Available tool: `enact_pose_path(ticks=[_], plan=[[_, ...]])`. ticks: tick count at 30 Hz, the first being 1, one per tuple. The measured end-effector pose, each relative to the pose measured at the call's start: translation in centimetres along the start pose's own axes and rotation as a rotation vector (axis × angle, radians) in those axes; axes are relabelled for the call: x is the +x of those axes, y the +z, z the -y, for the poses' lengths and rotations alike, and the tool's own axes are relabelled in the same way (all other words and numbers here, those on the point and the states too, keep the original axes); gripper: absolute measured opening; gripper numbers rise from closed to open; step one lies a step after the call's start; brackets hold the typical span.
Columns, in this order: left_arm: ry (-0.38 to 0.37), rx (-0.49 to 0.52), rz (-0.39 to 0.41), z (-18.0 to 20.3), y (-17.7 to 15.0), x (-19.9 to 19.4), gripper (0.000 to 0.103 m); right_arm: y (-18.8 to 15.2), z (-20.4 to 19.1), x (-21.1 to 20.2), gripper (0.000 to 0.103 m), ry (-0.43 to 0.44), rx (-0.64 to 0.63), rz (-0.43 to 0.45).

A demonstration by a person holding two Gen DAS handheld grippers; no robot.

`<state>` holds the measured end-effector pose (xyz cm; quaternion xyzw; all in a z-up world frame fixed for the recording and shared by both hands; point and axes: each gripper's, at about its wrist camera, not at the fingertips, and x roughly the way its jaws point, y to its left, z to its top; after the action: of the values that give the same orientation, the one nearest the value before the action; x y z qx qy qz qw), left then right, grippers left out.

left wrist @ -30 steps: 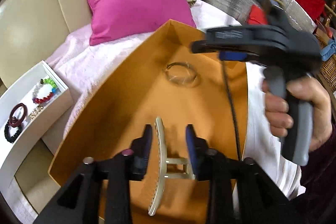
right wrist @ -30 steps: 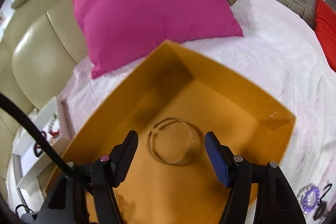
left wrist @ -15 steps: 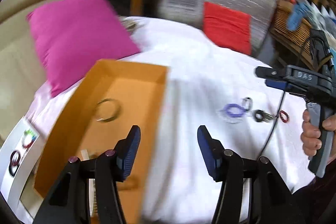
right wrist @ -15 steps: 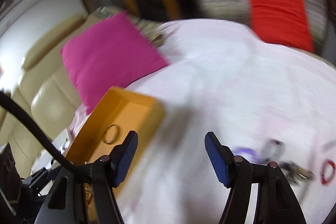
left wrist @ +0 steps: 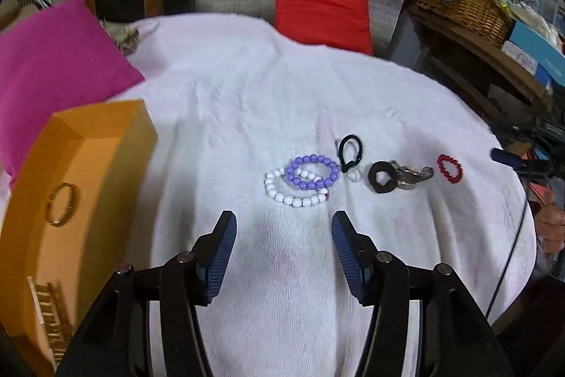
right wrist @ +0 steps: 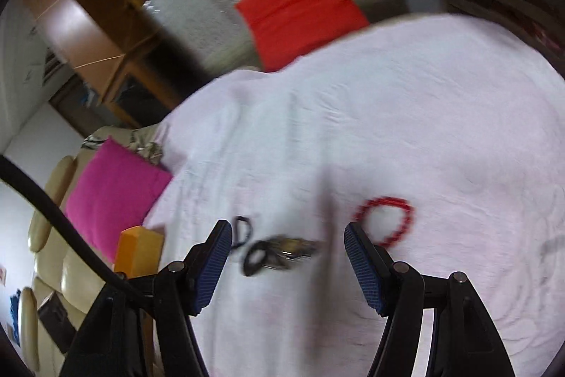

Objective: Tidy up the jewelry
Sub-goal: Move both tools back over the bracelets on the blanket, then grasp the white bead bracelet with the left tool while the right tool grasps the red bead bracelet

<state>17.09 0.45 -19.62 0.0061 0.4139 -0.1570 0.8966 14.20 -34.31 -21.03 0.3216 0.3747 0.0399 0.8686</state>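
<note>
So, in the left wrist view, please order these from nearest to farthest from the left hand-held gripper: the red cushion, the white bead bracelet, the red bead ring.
From the left hand-held gripper:
1. White bead bracelet, just ahead of the fingertips.
2. Red bead ring, farther off to the right.
3. Red cushion, at the back, past the white cloth.

I have bare white cover point(left wrist: 247, 115) ahead; the orange box point(left wrist: 106, 143) walls off its left edge, pink pillow point(left wrist: 53, 59) behind it

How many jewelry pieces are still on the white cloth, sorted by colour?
Purple bead bracelet: 1
White bead bracelet: 1
Black hair tie: 1
Black ring with metal clip: 1
Red bead bracelet: 1
Total: 5
</note>
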Motion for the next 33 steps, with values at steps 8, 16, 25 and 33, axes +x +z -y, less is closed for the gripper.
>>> enact_pose_path(ticks=[8,16,25,33], plan=[[-0.042,-0.083,-0.145,-0.9,0.4,5.8,0.057,0.6,3.5,0.5,0.070,0.051,0.116,-0.023],[-0.134,-0.188,-0.141,-2.6,1.8,7.1,0.057,0.4,2.4,2.0,0.065,0.098,0.096,-0.069],[-0.140,-0.108,-0.204,-1.7,2.0,9.4,0.017,0.8,5.7,2.5,0.057,-0.006,0.224,-0.040],[-0.153,-0.120,-0.208,-1.9,2.0,9.7,0.008,1.3,6.7,4.5,0.057,-0.197,0.208,-0.048]])
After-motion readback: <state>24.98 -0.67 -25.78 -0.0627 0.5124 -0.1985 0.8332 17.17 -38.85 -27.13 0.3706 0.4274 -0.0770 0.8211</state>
